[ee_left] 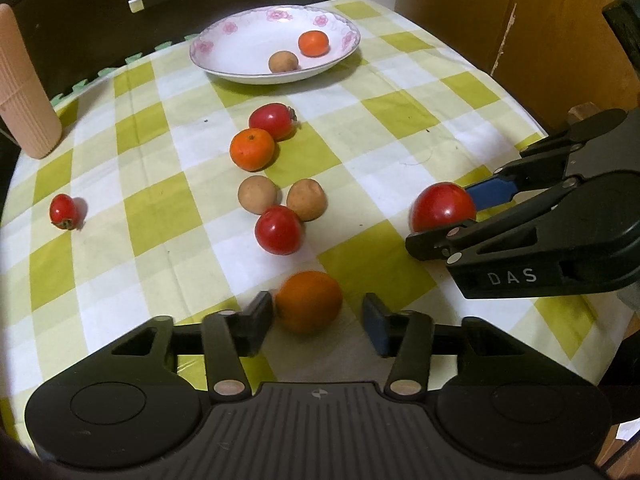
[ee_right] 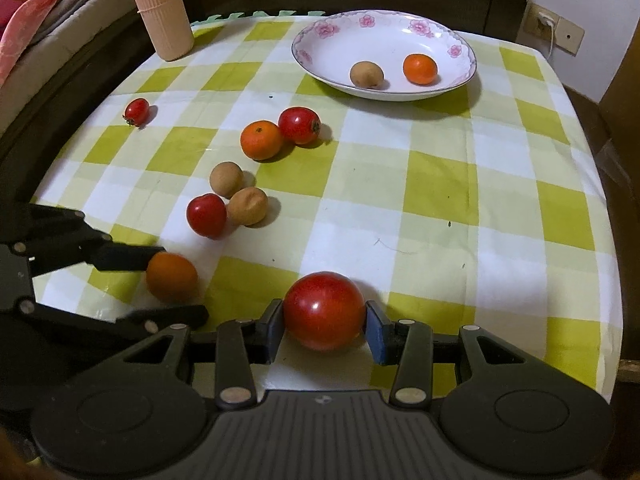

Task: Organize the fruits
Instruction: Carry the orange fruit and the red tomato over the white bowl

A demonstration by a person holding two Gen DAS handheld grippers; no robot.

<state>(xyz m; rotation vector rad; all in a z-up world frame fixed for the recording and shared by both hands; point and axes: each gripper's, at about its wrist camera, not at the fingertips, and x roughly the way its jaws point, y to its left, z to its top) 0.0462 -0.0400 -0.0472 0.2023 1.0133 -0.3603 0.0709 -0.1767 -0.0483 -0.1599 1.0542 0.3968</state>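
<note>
Round fruits [ee_left: 278,229] scattered across the checked cloth; two inside the floral plate [ee_left: 240,46].

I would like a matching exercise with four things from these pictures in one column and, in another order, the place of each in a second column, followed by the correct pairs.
Things:
1. big red tomato
2. blurred orange
3. brown fruit beside a small orange
4. pink ribbed bottle

Places:
A. inside the flowered plate
B. between the fingers of the right gripper
C. standing at the far corner of the checked tablecloth
D. between the open fingers of the left gripper

Pairs: 1-B, 2-D, 3-A, 4-C
</note>
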